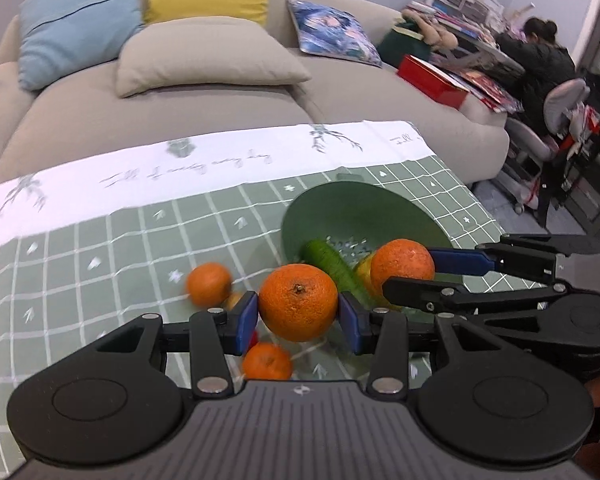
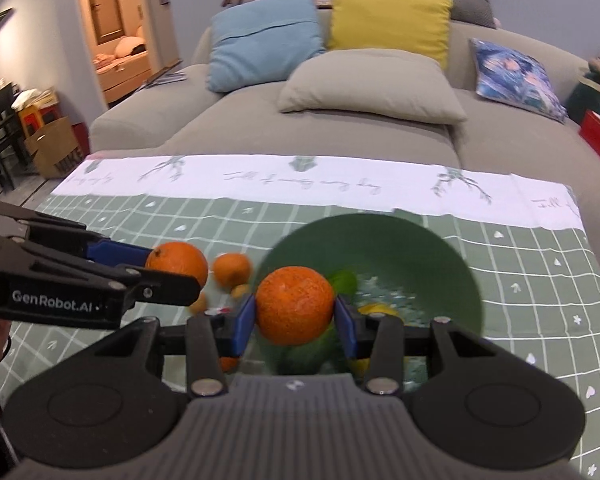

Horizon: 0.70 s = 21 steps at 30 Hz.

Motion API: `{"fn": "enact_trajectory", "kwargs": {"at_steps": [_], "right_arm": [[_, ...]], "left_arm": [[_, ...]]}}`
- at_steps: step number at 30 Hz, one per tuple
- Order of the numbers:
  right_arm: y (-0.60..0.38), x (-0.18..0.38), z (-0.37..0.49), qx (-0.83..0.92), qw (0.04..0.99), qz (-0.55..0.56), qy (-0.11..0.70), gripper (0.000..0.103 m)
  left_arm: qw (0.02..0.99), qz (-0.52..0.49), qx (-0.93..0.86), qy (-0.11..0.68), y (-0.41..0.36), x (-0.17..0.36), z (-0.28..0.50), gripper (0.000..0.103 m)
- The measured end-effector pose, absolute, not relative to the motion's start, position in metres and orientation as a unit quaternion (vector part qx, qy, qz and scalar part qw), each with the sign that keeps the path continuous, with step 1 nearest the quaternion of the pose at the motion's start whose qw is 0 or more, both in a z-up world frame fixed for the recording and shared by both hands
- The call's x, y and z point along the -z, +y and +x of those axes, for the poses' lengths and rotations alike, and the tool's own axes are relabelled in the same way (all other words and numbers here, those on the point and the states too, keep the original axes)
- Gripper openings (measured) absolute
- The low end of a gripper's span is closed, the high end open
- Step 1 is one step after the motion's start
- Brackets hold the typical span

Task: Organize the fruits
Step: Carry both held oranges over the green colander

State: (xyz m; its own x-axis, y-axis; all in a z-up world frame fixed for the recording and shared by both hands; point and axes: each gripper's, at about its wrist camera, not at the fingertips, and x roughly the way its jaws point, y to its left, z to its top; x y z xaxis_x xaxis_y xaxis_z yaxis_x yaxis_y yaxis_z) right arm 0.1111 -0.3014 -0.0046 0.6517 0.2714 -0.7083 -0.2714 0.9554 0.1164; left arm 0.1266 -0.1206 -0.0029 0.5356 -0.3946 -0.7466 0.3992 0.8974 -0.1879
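My left gripper (image 1: 298, 317) is shut on a large orange (image 1: 298, 307), held above the green checked tablecloth (image 1: 100, 248). My right gripper (image 2: 294, 322) is shut on another large orange (image 2: 294, 310), held over the near rim of the green bowl (image 2: 419, 248). The bowl (image 1: 339, 208) holds a green cucumber (image 1: 333, 266) and a yellow fruit (image 2: 377, 310). In the left wrist view the right gripper (image 1: 409, 274) with its orange (image 1: 401, 264) is at the right. In the right wrist view the left gripper (image 2: 176, 268) with its orange (image 2: 178, 262) is at the left. Small mandarins (image 1: 208, 283) (image 1: 266, 361) lie on the cloth.
A grey sofa (image 2: 339, 128) with blue, yellow, beige and patterned cushions stands behind the table. A red box (image 1: 431, 80) and clutter sit on the sofa's right end. A person (image 1: 539, 52) sits at a desk far right. A cardboard box (image 2: 56, 148) is on the floor at left.
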Motion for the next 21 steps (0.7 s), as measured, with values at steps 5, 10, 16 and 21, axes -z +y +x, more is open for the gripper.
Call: {"fn": "enact_trajectory", "kwargs": {"at_steps": [5,10,16,21], "right_arm": [[-0.328,0.014,0.142,-0.136,0.904,0.022,0.405,0.04],[-0.345,0.03,0.172,-0.127,0.896,0.042,0.424,0.04],[-0.354,0.047,0.198,-0.123,0.888,0.066,0.438,0.04],[-0.353,0.063,0.214,-0.12,0.88,0.072,0.455,0.04]], "left_arm": [[0.87,0.037,0.239,0.43,-0.148,0.011,0.146,0.049],[0.857,0.07,0.245,0.447,-0.169,0.025,0.167,0.049],[0.852,0.116,0.244,0.449,-0.184,0.036,0.18,0.049],[0.849,0.149,0.244,0.444,-0.195,0.037,0.186,0.049]]}}
